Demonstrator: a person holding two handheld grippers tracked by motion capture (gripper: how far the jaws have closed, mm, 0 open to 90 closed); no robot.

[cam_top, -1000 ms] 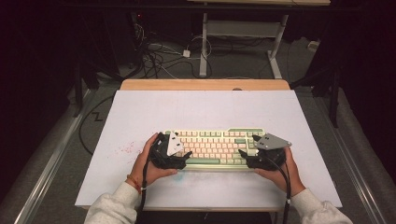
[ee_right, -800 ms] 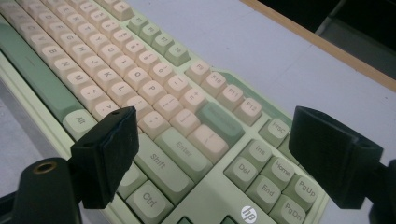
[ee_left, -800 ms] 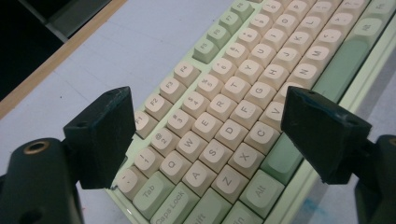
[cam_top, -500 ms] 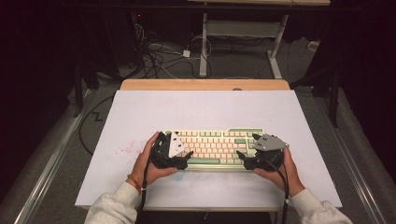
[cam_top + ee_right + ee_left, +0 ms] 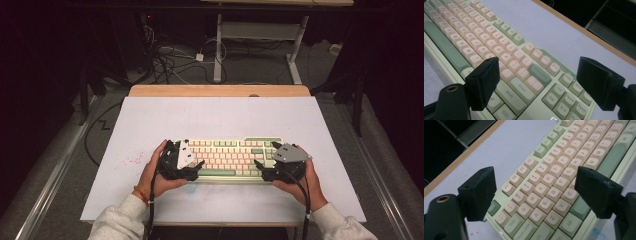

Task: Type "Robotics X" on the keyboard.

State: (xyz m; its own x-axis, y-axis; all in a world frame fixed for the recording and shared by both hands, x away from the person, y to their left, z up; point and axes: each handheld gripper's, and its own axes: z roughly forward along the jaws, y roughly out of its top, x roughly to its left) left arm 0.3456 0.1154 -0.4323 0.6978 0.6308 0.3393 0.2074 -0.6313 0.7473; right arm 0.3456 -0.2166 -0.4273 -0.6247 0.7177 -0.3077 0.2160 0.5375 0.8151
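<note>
Two claws work here, one in each of the person's hands. Left claw (image 5: 199, 170) sits at the keyboard's left end with its jaws spread wide, one over the worktop beyond the F-key row and the other above the near edge by the space bar, gripping nothing. Right claw (image 5: 259, 169) sits at the right end with its jaws wide as well, having just been opening; in the right gripper view they straddle the Enter and Shift keys (image 5: 521, 87) without pressing on anything.

One keyboard (image 5: 227, 155) lies flat near the front middle of the worktop (image 5: 220, 115), pale green in body with cream keycaps and green ones at the edges. Each claw carries one grey three-cornered plate and trails one black cable toward the person's pale sleeves.

White sheeting covers the worktop, with a wooden strip (image 5: 220, 90) along the far edge and faint red specks (image 5: 131, 161) near the left hand. Beyond, the room is dark; a tangle of cables (image 5: 172, 57) lies on the floor beside white table legs (image 5: 218, 50).
</note>
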